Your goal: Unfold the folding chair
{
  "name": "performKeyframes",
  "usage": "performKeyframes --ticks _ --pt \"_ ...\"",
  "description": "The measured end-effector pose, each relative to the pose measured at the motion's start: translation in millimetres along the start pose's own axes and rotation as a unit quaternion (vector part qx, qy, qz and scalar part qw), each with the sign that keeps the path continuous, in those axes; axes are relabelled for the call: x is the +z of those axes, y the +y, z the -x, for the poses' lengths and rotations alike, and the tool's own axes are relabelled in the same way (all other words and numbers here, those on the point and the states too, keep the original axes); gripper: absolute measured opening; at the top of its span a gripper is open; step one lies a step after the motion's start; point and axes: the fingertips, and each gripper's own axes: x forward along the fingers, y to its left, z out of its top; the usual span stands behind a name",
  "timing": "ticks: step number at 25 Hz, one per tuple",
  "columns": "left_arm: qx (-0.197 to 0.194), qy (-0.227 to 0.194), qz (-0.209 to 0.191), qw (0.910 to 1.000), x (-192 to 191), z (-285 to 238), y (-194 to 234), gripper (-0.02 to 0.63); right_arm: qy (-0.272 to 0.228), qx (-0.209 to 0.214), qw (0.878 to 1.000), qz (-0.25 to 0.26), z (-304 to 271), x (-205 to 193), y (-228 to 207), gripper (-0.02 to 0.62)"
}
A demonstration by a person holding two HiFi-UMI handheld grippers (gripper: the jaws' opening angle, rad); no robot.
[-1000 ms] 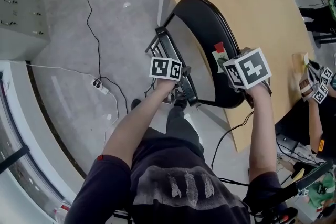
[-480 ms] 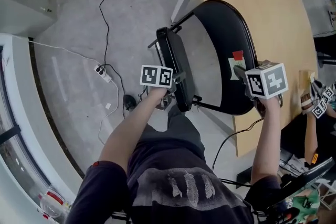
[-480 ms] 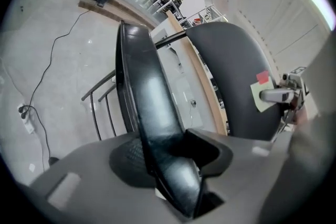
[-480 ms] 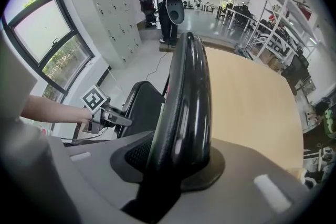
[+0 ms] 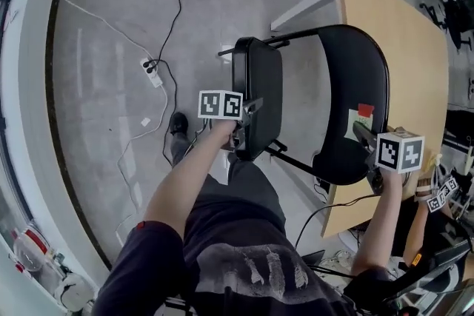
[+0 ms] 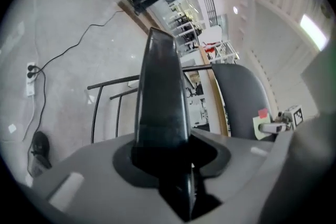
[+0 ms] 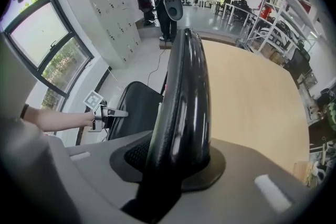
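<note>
Head view: our left hand-held gripper (image 5: 244,131) is closing its jaws on the seat (image 5: 257,85) edge of the folding chair (image 5: 337,159), while our right hand-held gripper (image 5: 363,135) is clamped on the backrest (image 5: 363,70) rim. A tabletop (image 5: 404,33) crowds in just beyond the right one; a power strip (image 5: 152,72) lies on the floor well left of the left.

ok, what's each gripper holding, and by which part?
Left gripper: the chair's seat, by its near edge, jaws closing on it. Right gripper: the backrest, clamped on its near rim.
</note>
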Motion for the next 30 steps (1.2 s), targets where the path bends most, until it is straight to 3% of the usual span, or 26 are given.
performKeyframes --ticks 6,12,21,30 --pt "-0.026 -0.012 0.025 0.9993 13.1 17.0 48.6 0.149 0.008 0.018 1.0 -0.009 -21.4 17.4 -1.8 0.126" --pt "-0.015 -0.011 0.024 0.9995 16.9 23.6 81.6 0.159 0.016 0.028 0.999 -0.018 -40.6 22.5 11.3 0.129" --pt "0.018 -0.008 0.021 0.9996 14.6 32.0 177.4 0.203 0.011 0.061 0.998 -0.009 -89.5 25.3 32.8 0.114" --pt "0.015 0.001 0.025 0.9996 20.8 39.9 217.8 0.237 0.015 0.075 0.997 -0.013 -95.9 33.3 46.0 0.098"
